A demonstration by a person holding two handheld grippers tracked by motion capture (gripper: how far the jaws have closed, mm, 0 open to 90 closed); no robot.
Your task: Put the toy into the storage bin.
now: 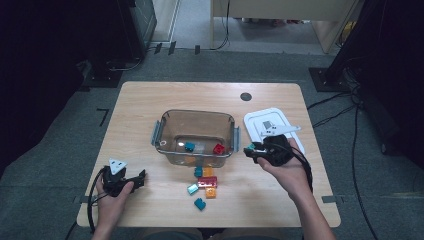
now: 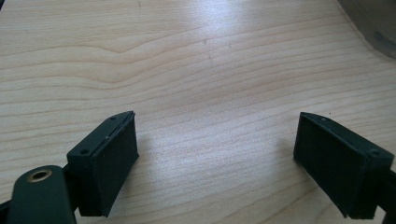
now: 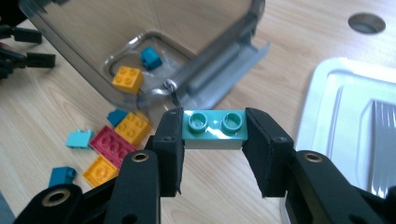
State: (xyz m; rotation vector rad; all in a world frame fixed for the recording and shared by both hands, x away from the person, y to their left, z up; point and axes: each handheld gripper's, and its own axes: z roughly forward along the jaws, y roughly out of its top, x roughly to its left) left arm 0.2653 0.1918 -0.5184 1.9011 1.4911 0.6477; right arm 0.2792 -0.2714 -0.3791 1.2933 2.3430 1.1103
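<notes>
**Colleague:** What have I got under the cameras?

**Me:** A pale wooden desk (image 1: pixel 150 105) with rounded corners and a dark round cable hole (image 1: pixel 245 96) near its far edge; grey carpet all around it, black cables trailing over the floor on the right, dark equipment stands off the far-left and far-right corners, and a light wooden piece of furniture at the back of the room.

**Colleague:** And on the desk itself?

**Me:** A clear plastic tub (image 1: pixel 172 120) sits at the middle, with a blue-green brick and a red brick inside; a white lid (image 1: pixel 260 117) lies just beside it toward the right edge; a small heap of loose bricks (image 1: pixel 204 184) in orange, red and teal lies between the tub and the near edge.

**Colleague:** Your grippers?

**Me:** My right gripper (image 3: pixel 214 140) is clamped on a teal two-stud brick (image 3: pixel 215 127), studs up, one pad on each end; it hangs off the desk beside the tub's right wall, in front of the lid. My left gripper (image 2: pixel 215 163) sits near the near-left corner; its jaws stand wide apart with bare wood grain between them.
</notes>
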